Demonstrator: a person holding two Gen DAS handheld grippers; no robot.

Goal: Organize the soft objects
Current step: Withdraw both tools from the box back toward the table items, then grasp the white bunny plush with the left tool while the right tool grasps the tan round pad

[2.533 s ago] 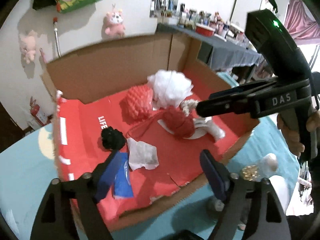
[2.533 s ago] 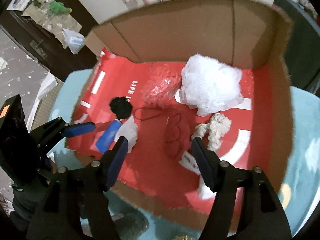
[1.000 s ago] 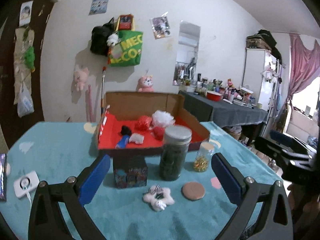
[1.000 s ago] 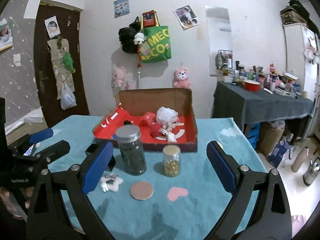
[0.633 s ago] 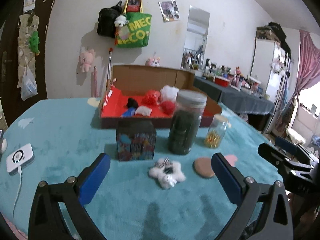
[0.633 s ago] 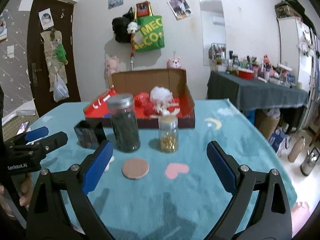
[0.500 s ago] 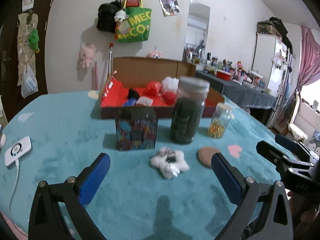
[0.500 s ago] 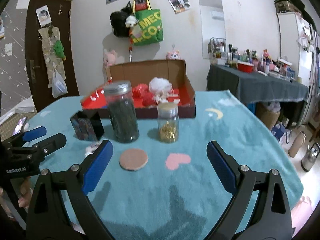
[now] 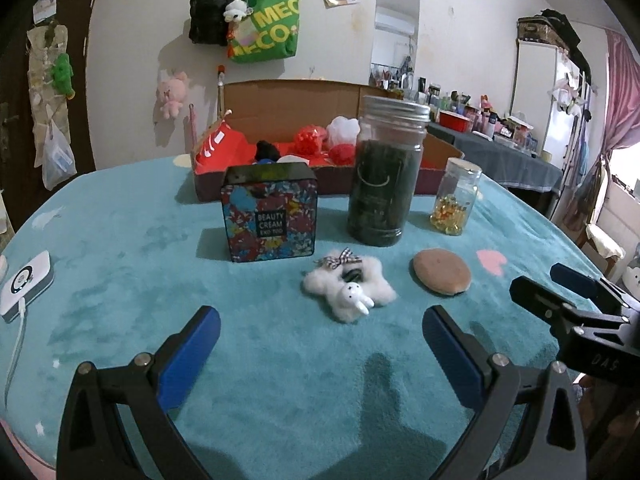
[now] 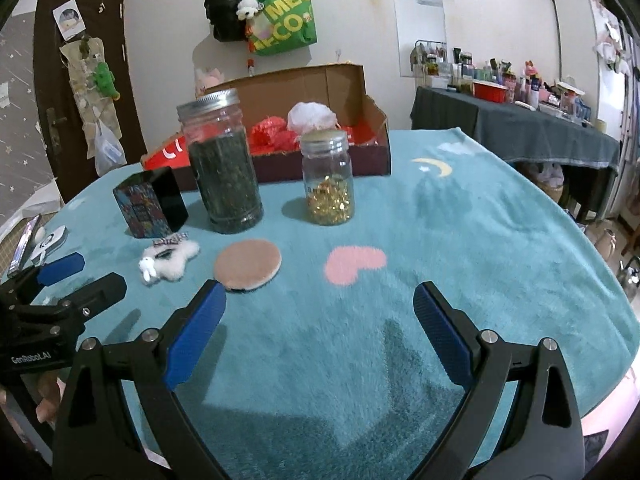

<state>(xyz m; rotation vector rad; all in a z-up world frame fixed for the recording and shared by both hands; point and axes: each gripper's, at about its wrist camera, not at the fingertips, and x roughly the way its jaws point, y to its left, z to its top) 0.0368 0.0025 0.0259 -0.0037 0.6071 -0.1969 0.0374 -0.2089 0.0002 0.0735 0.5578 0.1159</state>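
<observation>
A white fluffy plush clip (image 9: 350, 288) (image 10: 168, 261) and a round tan powder puff (image 9: 441, 271) (image 10: 247, 264) lie on the teal cloth. Behind them stands a cardboard box (image 9: 288, 98) (image 10: 328, 84) with a red lining; it holds red, white and black soft items. My left gripper (image 9: 320, 326) (image 10: 82, 276) hangs open over the near cloth, just short of the plush clip. My right gripper (image 10: 318, 304) (image 9: 560, 284) is open too, to the right of the puff. Neither holds anything.
A patterned tin (image 9: 270, 216) (image 10: 150, 206), a tall dark jar (image 9: 386, 172) (image 10: 222, 164) and a small jar of gold bits (image 9: 456, 196) (image 10: 327, 178) stand between the grippers and the box. A white charger (image 9: 24, 284) lies at the left edge.
Both grippers have pulled back from above the box interior to the near side of the table and have sunk lower. The jars, tin, clip and puff have come into view.
</observation>
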